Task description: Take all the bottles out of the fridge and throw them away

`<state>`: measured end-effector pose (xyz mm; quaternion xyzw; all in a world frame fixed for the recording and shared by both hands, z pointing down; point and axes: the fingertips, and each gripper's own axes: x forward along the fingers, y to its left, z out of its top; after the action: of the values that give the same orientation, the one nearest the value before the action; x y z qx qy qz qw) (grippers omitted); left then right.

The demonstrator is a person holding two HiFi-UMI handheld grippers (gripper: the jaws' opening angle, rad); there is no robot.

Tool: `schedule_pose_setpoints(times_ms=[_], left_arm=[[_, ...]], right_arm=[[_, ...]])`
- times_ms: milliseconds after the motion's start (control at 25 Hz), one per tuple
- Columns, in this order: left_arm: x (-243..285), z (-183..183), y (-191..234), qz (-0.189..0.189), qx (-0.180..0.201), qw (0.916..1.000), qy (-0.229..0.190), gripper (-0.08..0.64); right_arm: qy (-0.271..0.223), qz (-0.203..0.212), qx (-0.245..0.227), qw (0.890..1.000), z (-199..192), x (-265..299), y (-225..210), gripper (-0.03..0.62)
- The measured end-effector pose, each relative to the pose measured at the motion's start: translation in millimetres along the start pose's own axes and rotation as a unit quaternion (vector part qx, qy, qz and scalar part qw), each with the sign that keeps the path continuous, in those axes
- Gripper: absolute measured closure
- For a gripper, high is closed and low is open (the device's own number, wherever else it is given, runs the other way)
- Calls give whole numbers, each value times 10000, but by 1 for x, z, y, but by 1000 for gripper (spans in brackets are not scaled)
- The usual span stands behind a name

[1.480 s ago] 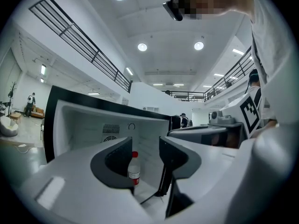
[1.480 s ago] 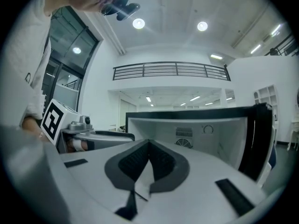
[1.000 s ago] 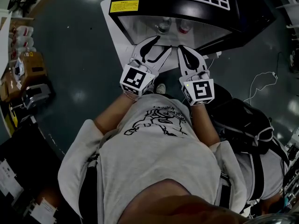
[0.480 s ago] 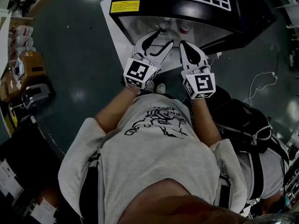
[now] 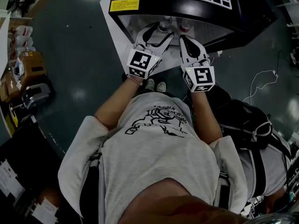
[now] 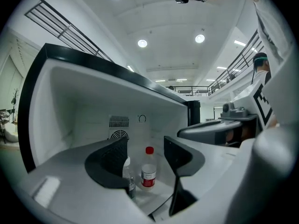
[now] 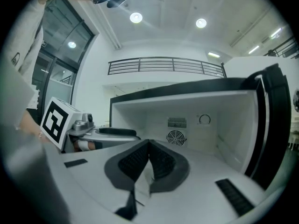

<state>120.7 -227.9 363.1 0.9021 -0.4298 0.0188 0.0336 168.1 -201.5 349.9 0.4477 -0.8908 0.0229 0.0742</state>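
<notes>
The left tool (image 6: 145,148), its jaws just widened and empty, should slide level into the fridge (image 6: 70,120) around the red-capped bottle (image 6: 148,174), avoiding the clear bottle (image 6: 127,171). The right tool (image 7: 148,157) is pressed together.

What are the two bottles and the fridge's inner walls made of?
Red-capped bottle: likely clear glossy plastic; the wall shows through above its label.
Second bottle: see-through too, probably plastic, only partly visible.
Fridge inner wall: smooth matte white with rounded corners, seemingly moulded plastic.

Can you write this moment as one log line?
left gripper: jaws apart, just opening, empty | right gripper: shut, empty | clear red-capped plastic bottle: upright inside open white-lined fridge
</notes>
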Motion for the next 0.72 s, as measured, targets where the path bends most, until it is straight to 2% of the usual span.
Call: schedule_pose_setpoints(times_ms=[720], left_arm=[[42, -37, 20, 131, 143, 9993, 331, 305]], right_arm=[[172, -132, -79, 9997, -18, 28, -26, 583]])
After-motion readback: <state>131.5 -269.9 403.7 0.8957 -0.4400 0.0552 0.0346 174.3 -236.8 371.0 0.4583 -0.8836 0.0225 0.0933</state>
